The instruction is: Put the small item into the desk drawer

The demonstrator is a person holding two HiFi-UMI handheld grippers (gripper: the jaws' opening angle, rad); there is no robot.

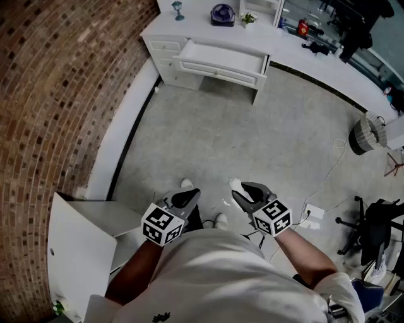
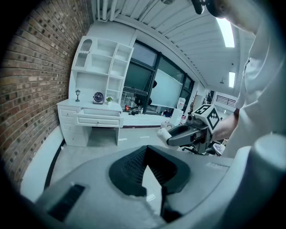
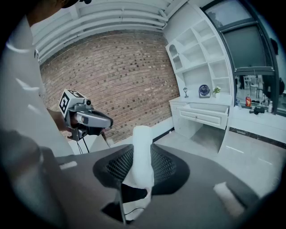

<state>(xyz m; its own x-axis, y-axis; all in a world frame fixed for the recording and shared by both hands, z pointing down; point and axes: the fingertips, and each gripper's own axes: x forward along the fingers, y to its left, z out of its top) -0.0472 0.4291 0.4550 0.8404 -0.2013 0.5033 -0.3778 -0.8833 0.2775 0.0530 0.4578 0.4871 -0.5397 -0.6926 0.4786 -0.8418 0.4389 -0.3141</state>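
My right gripper [image 1: 243, 194] is shut on a small white item [image 1: 235, 185], a soft roll that sticks up between the pads in the right gripper view [image 3: 143, 143]. My left gripper [image 1: 187, 197] is held beside it at waist height, shut, with nothing in it. Each gripper shows in the other's view: the right gripper [image 2: 190, 134] with the white item [image 2: 164, 133], and the left gripper [image 3: 91, 120]. The white desk stands far across the floor with its drawer [image 1: 218, 60] pulled open. That drawer [image 2: 99, 117] [image 3: 206, 115] lies well ahead of both grippers.
A brick wall [image 1: 57, 94] runs along the left. A white cabinet [image 1: 82, 252] stands at my lower left. A fan [image 1: 223, 14] and a small plant [image 1: 248, 19] sit on the desk top. At the right are a basket [image 1: 366, 134], a black chair [image 1: 379, 221] and a power strip [image 1: 314, 211].
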